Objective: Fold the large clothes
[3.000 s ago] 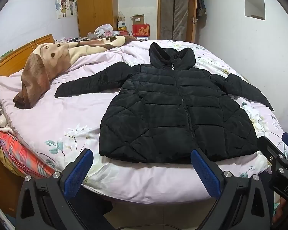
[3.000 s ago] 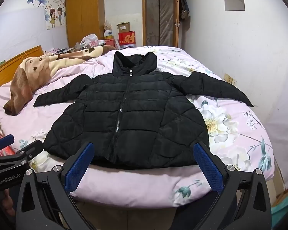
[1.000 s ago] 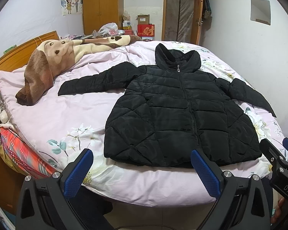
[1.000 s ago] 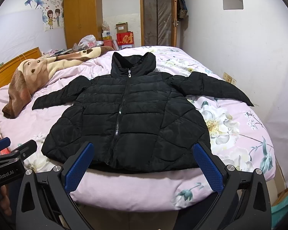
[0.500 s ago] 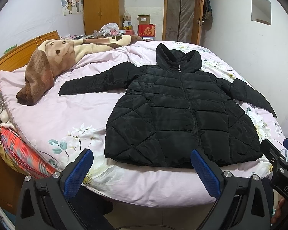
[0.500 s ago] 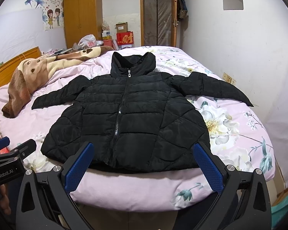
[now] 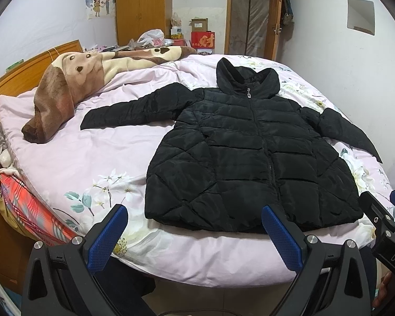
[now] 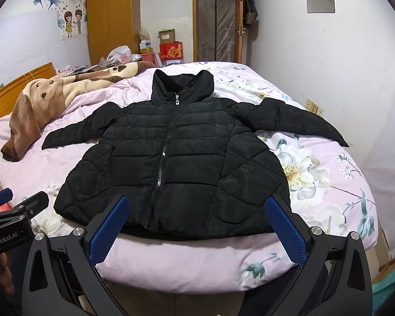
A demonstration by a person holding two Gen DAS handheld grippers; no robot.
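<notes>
Both cameras nudged closer | jacket [image 8: 171, 163] flat | fingers [image 7: 106, 239] spread, empty

jacket [image 8: 176, 163] on bed [image 8: 329, 173], blanket [image 8: 39, 100] left.

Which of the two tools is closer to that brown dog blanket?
Left. The left tool hangs off the bed's near edge, toward the side where the brown dog blanket lies; the right tool sits farther over, facing the black jacket.

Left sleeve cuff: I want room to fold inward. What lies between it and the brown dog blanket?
Only bare pink bedsheet separates the sleeve cuff from the dog blanket, per the left wrist view.
</notes>
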